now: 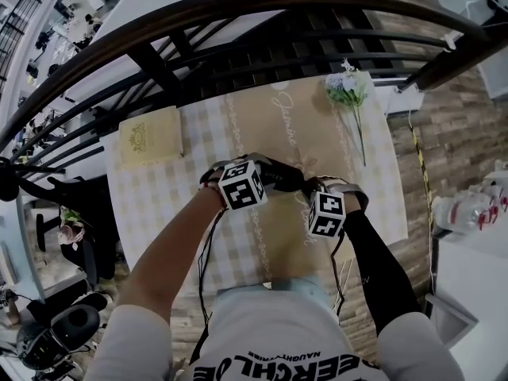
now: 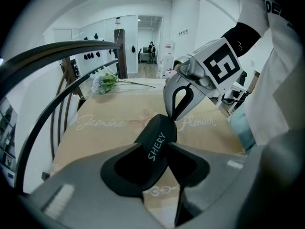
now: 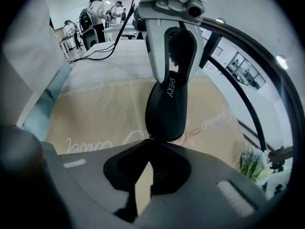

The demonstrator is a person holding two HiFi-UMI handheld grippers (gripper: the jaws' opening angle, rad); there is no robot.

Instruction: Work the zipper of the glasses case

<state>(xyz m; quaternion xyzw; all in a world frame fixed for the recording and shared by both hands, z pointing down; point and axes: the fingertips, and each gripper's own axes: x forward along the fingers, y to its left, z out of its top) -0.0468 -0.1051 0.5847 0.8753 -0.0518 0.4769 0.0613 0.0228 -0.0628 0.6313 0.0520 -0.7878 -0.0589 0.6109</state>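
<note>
A black glasses case (image 1: pixel 283 178) printed SHERY hangs above the table between my two grippers. In the left gripper view the case (image 2: pixel 159 128) sits lengthwise between the jaws, and my left gripper (image 2: pixel 158 149) is shut on its near end. My right gripper (image 2: pixel 172 117) pinches the far tip of the case there. Seen from the right gripper view, the case (image 3: pixel 167 109) stands on end, and my right gripper (image 3: pixel 149 144) is shut at its lower tip, where a small zipper pull (image 3: pixel 149 138) glints. The left gripper's white fingers (image 3: pixel 157 56) clamp the upper end.
The table carries a checked cloth (image 1: pixel 159 205) with a tan runner (image 1: pixel 278 236) down its middle. A cream box (image 1: pixel 151 137) lies at the back left and a flower bunch (image 1: pixel 347 90) at the back right. A dark curved chair rail (image 1: pixel 238 6) arcs behind the table.
</note>
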